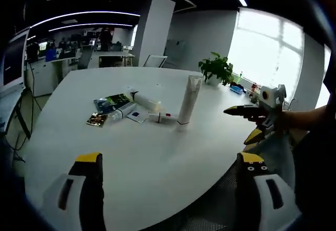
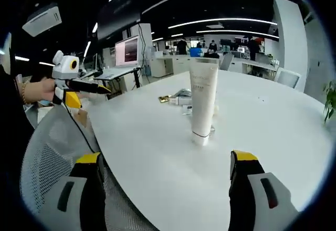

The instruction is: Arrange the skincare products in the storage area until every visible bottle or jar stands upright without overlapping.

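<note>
A tall white tube (image 1: pixel 188 101) (image 2: pixel 202 101) stands upright on its cap on the white table (image 1: pixel 142 157) (image 2: pixel 273 115). Beside it several small products lie flat: a white bottle (image 1: pixel 143 101), a small white tube with a red band (image 1: pixel 161 117) and dark and gold sachets (image 1: pixel 107 110) (image 2: pixel 176 99). My left gripper (image 1: pixel 170 163) is open above the table's near edge, well short of the products, and appears again as the left gripper (image 2: pixel 86 92) at the left of the right gripper view. My right gripper (image 2: pixel 165 164) is open and empty, facing the tall tube, and is seen as the right gripper (image 1: pixel 247 123) off the table's right edge.
A potted plant (image 1: pixel 216 68) stands at the table's far side near the bright window. A mesh office chair (image 2: pixel 58 152) sits at the table's edge under the right gripper. Desks with monitors (image 2: pixel 127 51) fill the room behind.
</note>
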Available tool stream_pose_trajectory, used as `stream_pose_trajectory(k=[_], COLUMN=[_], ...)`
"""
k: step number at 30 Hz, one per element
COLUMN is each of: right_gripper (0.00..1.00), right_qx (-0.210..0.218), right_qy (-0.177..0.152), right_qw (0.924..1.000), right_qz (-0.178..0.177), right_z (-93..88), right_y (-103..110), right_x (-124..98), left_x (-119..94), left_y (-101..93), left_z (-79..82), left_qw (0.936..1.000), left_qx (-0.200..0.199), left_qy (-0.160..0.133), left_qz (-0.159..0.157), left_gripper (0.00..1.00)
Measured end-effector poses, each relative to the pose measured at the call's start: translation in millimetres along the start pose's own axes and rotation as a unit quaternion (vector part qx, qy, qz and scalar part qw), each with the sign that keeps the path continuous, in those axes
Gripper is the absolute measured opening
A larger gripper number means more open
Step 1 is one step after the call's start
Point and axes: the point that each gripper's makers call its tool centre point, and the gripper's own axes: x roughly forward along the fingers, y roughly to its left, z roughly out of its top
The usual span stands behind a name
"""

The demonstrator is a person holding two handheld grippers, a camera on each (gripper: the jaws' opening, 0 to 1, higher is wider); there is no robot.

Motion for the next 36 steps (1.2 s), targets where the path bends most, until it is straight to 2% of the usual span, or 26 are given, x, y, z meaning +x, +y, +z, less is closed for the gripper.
stream_pose_trajectory(k=[10, 14, 24, 28, 31, 36], right_gripper=[0.99, 0.99, 0.95, 0.90, 0.92, 0.91], right_qx=[-0.010, -0.018, -0.039, -0.051, -0.053, -0.063], right_qy=[0.011, 0.024, 0.049, 0.057, 0.068, 0.092], right_qw=[0.9999, 0.9995, 0.9976, 0.9952, 0.9939, 0.9901], right_qz=[-0.002, -0.005, -0.031, -0.061, -0.068, -0.085], right_z=[-1.9, -0.7, 9.7, 16.0, 19.0, 20.7], right_y=[-0.9, -9.4, -55.7, -76.1, -88.4, -109.0], right_x=[0.8, 2.8, 14.1, 17.6, 20.9, 25.6], left_x=[1.5, 2.7, 0.4, -0.2, -0.2, 0.3], left_y=[-0.9, -1.8, 4.7, 8.0, 8.6, 10.9], left_z=[1.2, 1.1, 4.3, 4.6, 3.7, 2.3], left_qw=[0.9999, 0.9998, 0.9996, 0.9994, 0.9995, 0.9995], left_qx=[0.012, 0.015, -0.004, -0.010, -0.011, -0.013], left_qy=[-0.008, -0.009, -0.023, -0.025, -0.024, -0.021], left_qz=[0.008, 0.004, 0.016, 0.019, 0.020, 0.021], left_gripper=[0.98, 0.97, 0.97, 0.97, 0.96, 0.96])
